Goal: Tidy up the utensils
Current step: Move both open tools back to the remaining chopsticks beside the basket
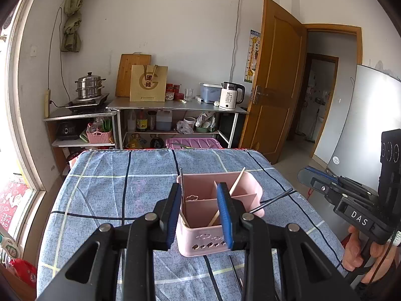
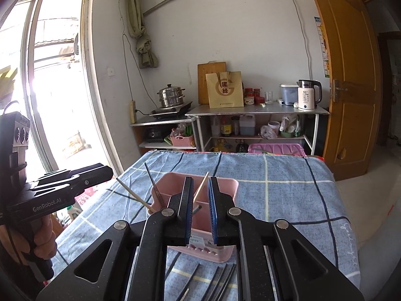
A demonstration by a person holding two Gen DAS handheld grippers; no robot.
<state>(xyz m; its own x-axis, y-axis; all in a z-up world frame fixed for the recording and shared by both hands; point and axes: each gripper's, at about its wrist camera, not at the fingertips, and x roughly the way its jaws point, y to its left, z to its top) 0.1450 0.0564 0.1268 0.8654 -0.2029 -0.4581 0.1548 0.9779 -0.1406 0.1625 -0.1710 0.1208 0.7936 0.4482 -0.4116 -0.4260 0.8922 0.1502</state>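
Chopsticks are what the task concerns: a black one (image 1: 275,199) is pinched near its end in the right gripper (image 1: 304,175), seen from the left wrist view, its length slanting down toward the pink caddy's right wall. Left gripper (image 1: 200,215) — fingers spread, nothing between them, hovering just in front of the pink caddy (image 1: 200,245), blue pads (image 1: 224,215) on either side of its near compartment. Wooden chopsticks (image 1: 236,181) lean inside the caddy; a thin metal utensil (image 1: 181,185) stands at its left wall. More black chopsticks (image 2: 220,281) lie loose on the cloth just before the caddy. Caddy sits on the blue checked tablecloth (image 1: 112,190), near its middle. Beyond: steel shelving (image 1: 175,107), white kettle (image 1: 230,96), steamer pot (image 1: 89,85), wooden door (image 1: 275,80)
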